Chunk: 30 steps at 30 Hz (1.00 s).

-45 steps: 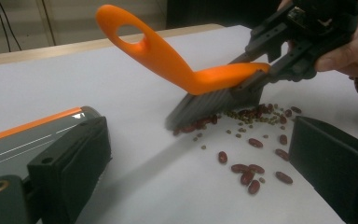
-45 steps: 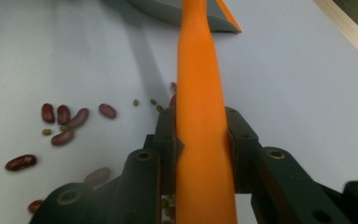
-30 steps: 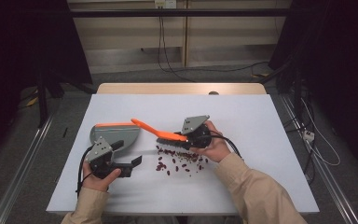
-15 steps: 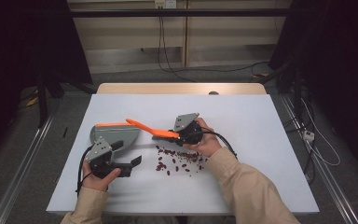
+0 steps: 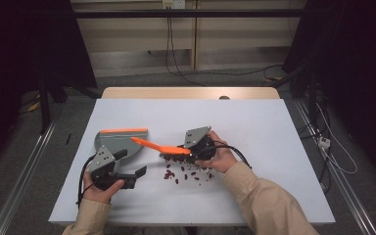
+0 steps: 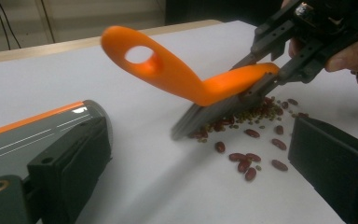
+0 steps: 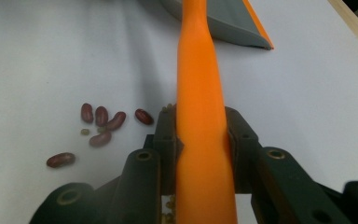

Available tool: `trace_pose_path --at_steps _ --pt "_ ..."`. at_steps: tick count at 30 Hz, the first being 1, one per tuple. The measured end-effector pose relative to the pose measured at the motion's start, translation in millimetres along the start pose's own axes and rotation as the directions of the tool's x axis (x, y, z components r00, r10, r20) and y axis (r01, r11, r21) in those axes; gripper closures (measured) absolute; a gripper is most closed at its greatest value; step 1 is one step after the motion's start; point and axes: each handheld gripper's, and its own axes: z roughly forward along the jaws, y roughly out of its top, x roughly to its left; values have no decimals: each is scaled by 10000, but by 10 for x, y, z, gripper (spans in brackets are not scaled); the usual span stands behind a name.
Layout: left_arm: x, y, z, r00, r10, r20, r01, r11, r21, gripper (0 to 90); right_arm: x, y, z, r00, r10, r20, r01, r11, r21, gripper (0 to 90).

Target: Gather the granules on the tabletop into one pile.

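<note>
An orange brush [image 5: 149, 143] [image 6: 177, 74] [image 7: 198, 70] is clamped by its handle in my right gripper [image 5: 178, 149] [image 7: 203, 135] [image 6: 284, 56]. Its grey bristles [image 6: 209, 114] rest on the table at the edge of a scatter of red beans [image 5: 188, 174] [image 6: 247, 161] [image 7: 102, 121] and smaller greenish ones. A grey dustpan [image 5: 120, 139] [image 6: 37, 135] [image 7: 228, 18] with an orange lip lies left of the brush. My left gripper [image 5: 133, 162] [image 6: 200, 154] stands open beside the pan, one jaw close against it and nothing between the jaws.
The white table [image 5: 274, 147] has bare room to the right and at the back, where a wooden strip [image 5: 191, 93] runs along its far edge. Cables lie on the floor beyond and to the right.
My right gripper has shifted left with the brush and tipped it down, so the bristles now meet the beans. The left gripper and dustpan have stayed put.
</note>
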Motion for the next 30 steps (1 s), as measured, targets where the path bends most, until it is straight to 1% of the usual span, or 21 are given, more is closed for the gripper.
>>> trace_pose_path --at_steps 4,6,7,9,10,12,14,15,16,18,19,20,21,24,27,28,29,30 --pt "12 -16 -54 10000 -4 -47 4 10000 -4 55 50 17 -41 10000 47 -65 -47 10000 -1 714" --pt "16 -26 -67 10000 -34 -58 34 10000 14 55 61 28 -63 9999 32 145 -32 10000 -15 714" --pt "17 -30 -71 10000 -45 -60 45 10000 32 55 59 32 -79 9996 132 245 -129 9999 -88 715" --pt "19 -32 -74 10000 -45 -43 45 10000 9 55 29 31 -119 9975 612 356 -595 9971 -471 714" --pt "20 -31 -75 10000 -37 -35 37 10000 8 55 19 35 -144 9950 906 419 -879 9942 -620 714" --pt "23 -34 -70 10000 -26 -18 26 10000 14 55 10 48 -194 9884 1376 641 -1326 9882 -762 714" --pt "27 -36 -68 10000 -7 -13 7 10000 85 55 20 63 -242 9780 1934 776 -1855 9777 -983 714" --pt "28 -38 -64 10000 -29 4 29 10000 56 55 29 70 -266 9694 2307 844 -2210 9690 -1106 714" --pt "28 -38 -63 10000 -27 1 27 10000 59 55 42 78 -287 9576 2741 886 -2621 9567 -1271 714" --pt "29 -38 -60 10000 -39 -5 39 10000 55 55 74 85 -317 9265 3621 1021 -3427 9243 -1679 714" --pt "28 -38 -57 10000 -42 -11 42 10000 51 55 102 92 -324 9107 3982 1093 -3744 9079 -1884 714" --pt "27 -38 -54 10000 -57 -16 57 10000 56 55 129 98 -324 8963 4302 1075 -4031 8915 -2067 714" --pt "29 -37 -50 10000 -16 -15 16 10000 66 55 157 107 -317 8800 4634 1044 -4339 8737 -2200 714" --pt "23 -38 -41 10000 -13 -8 13 9999 121 55 235 139 -271 8514 5113 1172 -4745 8459 -2437 714" --pt "19 -40 -31 10000 -1 30 1 9999 113 55 280 163 -216 8314 5423 1208 -5027 8269 -2520 714" --pt "21 -42 -29 10000 1 31 -2 9999 110 55 286 166 -199 8271 5509 1116 -5114 8199 -2572 714" --pt "23 -44 -30 10000 -10 33 9 9999 113 55 292 168 -185 8174 5663 1056 -5273 8094 -2587 714" --pt "25 -45 -31 10000 -14 30 13 9999 110 55 299 171 -170 8103 5766 1042 -5381 8027 -2571 714"
